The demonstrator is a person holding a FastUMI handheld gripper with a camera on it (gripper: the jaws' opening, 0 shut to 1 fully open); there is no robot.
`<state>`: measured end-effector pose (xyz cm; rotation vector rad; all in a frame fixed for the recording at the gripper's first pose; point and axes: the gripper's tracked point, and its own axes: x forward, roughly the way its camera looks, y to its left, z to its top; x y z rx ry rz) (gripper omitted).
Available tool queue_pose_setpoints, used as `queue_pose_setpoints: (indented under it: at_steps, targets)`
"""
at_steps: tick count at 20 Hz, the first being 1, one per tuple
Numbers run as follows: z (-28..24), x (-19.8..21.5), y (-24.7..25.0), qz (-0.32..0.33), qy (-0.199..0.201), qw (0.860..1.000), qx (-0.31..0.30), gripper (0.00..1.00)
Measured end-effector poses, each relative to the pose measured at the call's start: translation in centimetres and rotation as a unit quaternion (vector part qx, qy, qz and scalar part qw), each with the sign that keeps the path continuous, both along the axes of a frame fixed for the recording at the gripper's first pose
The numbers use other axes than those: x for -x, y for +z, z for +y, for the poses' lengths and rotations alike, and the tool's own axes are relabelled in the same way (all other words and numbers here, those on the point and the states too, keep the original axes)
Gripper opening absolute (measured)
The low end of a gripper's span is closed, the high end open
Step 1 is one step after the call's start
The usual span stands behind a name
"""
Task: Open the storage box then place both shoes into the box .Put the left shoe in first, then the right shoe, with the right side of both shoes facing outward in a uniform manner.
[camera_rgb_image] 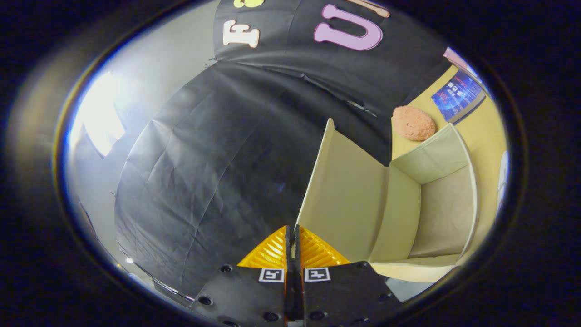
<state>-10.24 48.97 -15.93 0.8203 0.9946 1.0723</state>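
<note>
Cardboard storage box (422, 213) stands open, right of the closed, empty gripper (291, 236), its lid (340, 190) raised just ahead. Opening appears done; next move calls for fetching the left shoe.

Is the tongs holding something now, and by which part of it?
The tongs are closed on the lid of the open storage box, pinching the lid's lower edge. The box's inside looks empty.

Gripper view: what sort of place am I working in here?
Likely a staged recording booth, not a home: black cloth wall behind, a yellow table holding an open beige storage box and a pinkish sponge-like lump. The tool is shut, empty.
</note>
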Motion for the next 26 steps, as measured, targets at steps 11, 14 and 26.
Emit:
queue_pose_setpoints:
  at_steps: [11, 14, 26]
  targets:
    - [5.6, 2.7, -2.9, -0.01, 0.062, 0.997, 0.042, 0.18]
    - [2.8, 0.6, -4.1, -0.054, 0.039, 0.994, 0.092, 0.4]
    - [-19.5, -6.5, -8.4, -0.196, -0.089, 0.92, 0.327, 0.99]
